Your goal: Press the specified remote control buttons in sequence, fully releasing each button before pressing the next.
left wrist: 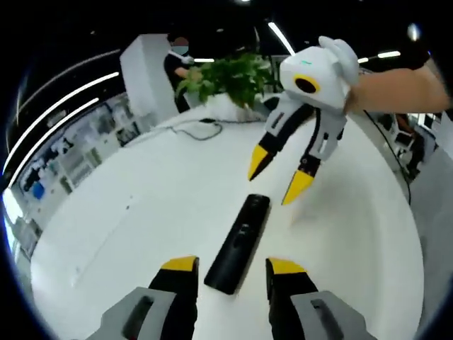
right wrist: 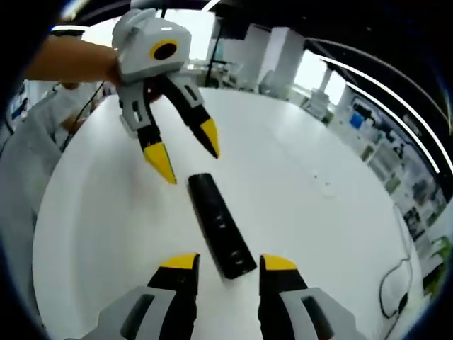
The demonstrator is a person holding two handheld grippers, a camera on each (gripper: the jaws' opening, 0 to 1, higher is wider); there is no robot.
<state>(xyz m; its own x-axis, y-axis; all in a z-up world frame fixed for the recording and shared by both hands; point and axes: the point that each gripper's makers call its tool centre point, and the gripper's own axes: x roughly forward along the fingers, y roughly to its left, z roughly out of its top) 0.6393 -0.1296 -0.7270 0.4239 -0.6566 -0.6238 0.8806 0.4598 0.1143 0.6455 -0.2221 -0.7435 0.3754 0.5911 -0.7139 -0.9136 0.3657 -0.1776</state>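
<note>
In the left gripper view, the black remote [left wrist: 238,245] lies on the white counter [left wrist: 141,212] at lower centre, long axis leaning upper right, between the open left claw [left wrist: 231,268] and open right claw [left wrist: 279,177].

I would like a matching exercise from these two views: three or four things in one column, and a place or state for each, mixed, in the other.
Things:
1. remote
2. left tool
3. cable
4. plant

Places or states:
A. open, one jaw on each side of the remote's near end
B. looped on the table near the far edge
C. lying flat on the white table
D. leafy, behind the table

Pairs: 1-C, 2-A, 3-B, 4-D
</note>
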